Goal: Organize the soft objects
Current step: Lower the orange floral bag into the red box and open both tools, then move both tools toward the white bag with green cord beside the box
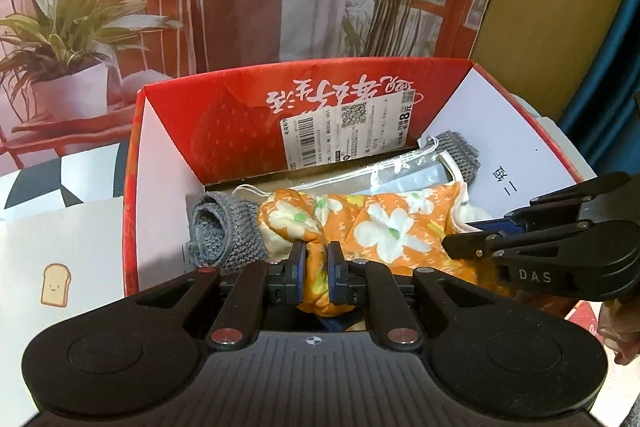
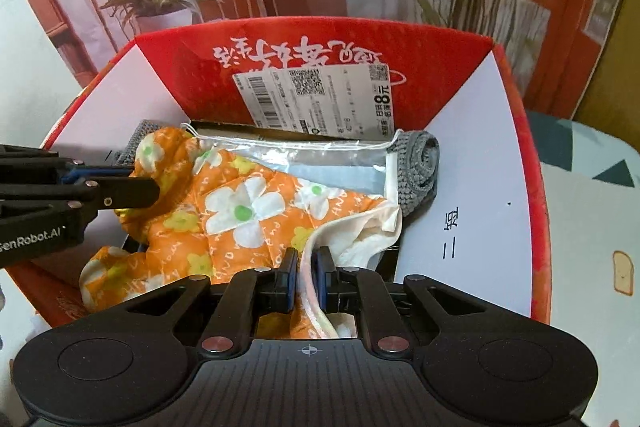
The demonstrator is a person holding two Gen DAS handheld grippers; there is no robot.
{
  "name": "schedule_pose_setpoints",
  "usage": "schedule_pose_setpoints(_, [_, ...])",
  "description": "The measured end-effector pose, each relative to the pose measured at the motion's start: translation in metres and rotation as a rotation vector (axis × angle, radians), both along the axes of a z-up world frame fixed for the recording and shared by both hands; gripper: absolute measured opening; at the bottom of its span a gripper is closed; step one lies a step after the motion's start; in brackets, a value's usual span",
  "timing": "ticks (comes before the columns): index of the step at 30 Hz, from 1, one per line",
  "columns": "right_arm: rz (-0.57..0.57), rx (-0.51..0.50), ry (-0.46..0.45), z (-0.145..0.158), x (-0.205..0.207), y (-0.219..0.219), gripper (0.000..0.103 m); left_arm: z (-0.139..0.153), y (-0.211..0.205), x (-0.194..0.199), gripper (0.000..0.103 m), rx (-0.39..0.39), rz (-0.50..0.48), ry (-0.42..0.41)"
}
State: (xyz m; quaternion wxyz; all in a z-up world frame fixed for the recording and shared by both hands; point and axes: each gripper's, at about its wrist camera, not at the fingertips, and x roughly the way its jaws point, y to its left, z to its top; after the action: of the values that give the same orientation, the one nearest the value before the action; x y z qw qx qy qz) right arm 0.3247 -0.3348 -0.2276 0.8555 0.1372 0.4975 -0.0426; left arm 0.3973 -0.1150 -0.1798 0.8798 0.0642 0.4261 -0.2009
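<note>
Orange cloth with white flower print lies in the red cardboard box, over a grey knitted roll. Left gripper pinches one bunched end of it. Right gripper pinches its white-lined edge.

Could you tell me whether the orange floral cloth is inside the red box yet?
Mostly inside: the orange floral cloth lies across the red box, both ends still pinched by grippers.

Left wrist view close above the red box, angled steeply down into it from its left side, right wrist view likewise from the right, both sharing the orange floral cloth and far flap
</note>
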Motion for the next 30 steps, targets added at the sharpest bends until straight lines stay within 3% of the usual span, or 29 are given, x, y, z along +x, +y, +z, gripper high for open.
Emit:
schedule_pose_setpoints(2, [-0.009, 0.005, 0.003, -0.001, 0.000, -0.001, 0.011, 0.002, 0.000, -0.001, 0.014, 0.004, -0.002, -0.007])
schedule_pose_setpoints(4, [-0.020, 0.002, 0.000, -0.001, -0.001, 0.000, 0.011, 0.004, 0.001, -0.003, 0.024, 0.003, -0.005, -0.015])
schedule_pose_setpoints(6, [-0.033, -0.008, -0.007, -0.001, -0.003, 0.001, 0.012, 0.009, 0.006, -0.005, 0.041, -0.017, -0.008, -0.026])
schedule_pose_setpoints(8, [-0.046, -0.027, -0.018, 0.000, -0.007, 0.002, 0.016, 0.016, 0.010, -0.009, 0.046, -0.037, -0.003, -0.049])
schedule_pose_setpoints(11, [-0.077, -0.056, -0.056, 0.007, -0.017, 0.004, 0.027, 0.031, 0.017, -0.019, 0.059, -0.062, 0.001, -0.100])
schedule_pose_setpoints(12, [-0.091, -0.059, -0.078, 0.010, -0.021, 0.005, 0.036, 0.035, 0.019, -0.022, 0.060, -0.072, 0.001, -0.113])
schedule_pose_setpoints(13, [-0.100, -0.053, -0.112, 0.014, -0.027, 0.005, 0.048, 0.039, 0.021, -0.027, 0.061, -0.082, 0.004, -0.125])
schedule_pose_setpoints(15, [-0.117, -0.035, -0.199, 0.025, -0.041, 0.005, 0.059, 0.047, 0.026, -0.037, 0.064, -0.107, 0.011, -0.146])
schedule_pose_setpoints(24, [-0.136, -0.060, -0.483, 0.057, -0.105, 0.027, 0.067, 0.057, 0.048, -0.094, 0.065, -0.182, 0.031, -0.173])
schedule_pose_setpoints(30, [-0.110, -0.057, -0.582, 0.057, -0.147, 0.053, 0.067, 0.048, 0.067, -0.127, 0.065, -0.221, 0.069, -0.144])
